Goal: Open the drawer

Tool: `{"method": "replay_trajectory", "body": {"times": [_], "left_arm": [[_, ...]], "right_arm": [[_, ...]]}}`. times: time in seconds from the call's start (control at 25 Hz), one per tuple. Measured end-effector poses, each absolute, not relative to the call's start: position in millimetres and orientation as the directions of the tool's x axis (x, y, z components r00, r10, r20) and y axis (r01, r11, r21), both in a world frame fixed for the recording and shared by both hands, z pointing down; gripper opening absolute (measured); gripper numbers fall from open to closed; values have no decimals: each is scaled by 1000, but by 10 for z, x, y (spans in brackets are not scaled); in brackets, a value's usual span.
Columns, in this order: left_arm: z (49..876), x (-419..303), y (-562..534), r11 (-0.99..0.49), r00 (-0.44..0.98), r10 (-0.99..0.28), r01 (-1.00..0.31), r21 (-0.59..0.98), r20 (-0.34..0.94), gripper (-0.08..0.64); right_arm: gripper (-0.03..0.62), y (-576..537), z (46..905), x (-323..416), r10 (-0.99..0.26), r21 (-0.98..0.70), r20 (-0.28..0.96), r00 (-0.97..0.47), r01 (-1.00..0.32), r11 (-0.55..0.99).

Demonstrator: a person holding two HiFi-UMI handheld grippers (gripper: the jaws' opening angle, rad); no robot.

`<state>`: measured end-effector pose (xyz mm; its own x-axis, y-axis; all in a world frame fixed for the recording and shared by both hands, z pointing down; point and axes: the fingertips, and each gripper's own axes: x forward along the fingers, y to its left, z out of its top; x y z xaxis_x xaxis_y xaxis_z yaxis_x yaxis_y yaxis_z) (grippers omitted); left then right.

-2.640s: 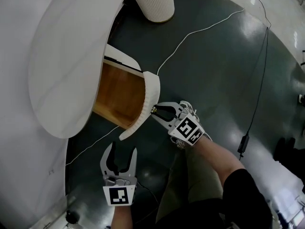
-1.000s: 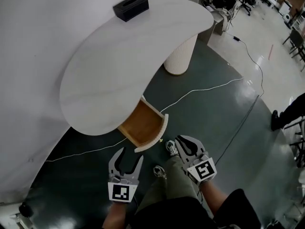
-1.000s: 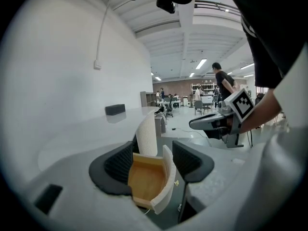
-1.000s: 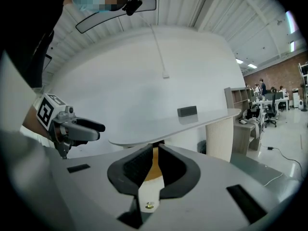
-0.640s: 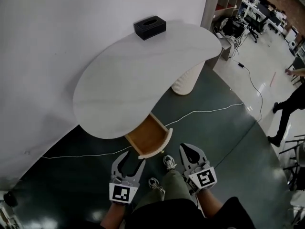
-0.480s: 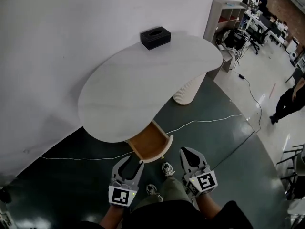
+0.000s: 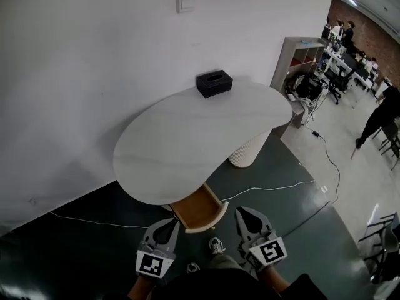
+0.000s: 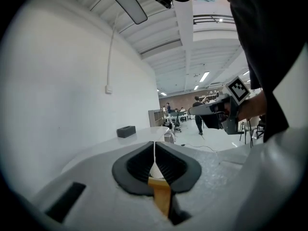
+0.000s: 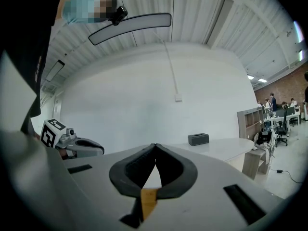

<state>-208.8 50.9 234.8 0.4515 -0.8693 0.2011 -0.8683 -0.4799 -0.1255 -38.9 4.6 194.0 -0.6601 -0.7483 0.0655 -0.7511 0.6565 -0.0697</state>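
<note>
A wooden drawer (image 7: 197, 207) with a curved white front stands pulled out from under the near edge of the white kidney-shaped table (image 7: 187, 142). My left gripper (image 7: 167, 225) hovers just in front of the drawer's left corner, and my right gripper (image 7: 245, 214) is a little to its right. Neither touches the drawer. The left jaws have just closed, with nothing between them. In the left gripper view the left gripper (image 8: 154, 146) is shut and empty. The right gripper (image 9: 155, 148) is likewise shut and empty in its own view.
A black tissue box (image 7: 214, 83) sits at the table's far edge by the white wall. A ribbed white pedestal (image 7: 247, 152) carries the table. A white cable (image 7: 269, 189) crosses the dark floor. Shelving (image 7: 306, 55) and a person (image 7: 378, 117) are at the right.
Both grippers have risen in front of the open drawer and the head view now takes in more of the room. The left jaws went from open to shut; the right jaws closed fully.
</note>
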Motion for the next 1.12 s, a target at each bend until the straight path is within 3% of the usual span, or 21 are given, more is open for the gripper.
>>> {"method": "replay_trajectory", "body": {"times": [1.12], "left_arm": [[2145, -2299, 345, -372, 350, -921, -920, -120, 172, 18]], "right_arm": [[3, -297, 1909, -775, -642, -73, 115, -758, -651, 755]]}}
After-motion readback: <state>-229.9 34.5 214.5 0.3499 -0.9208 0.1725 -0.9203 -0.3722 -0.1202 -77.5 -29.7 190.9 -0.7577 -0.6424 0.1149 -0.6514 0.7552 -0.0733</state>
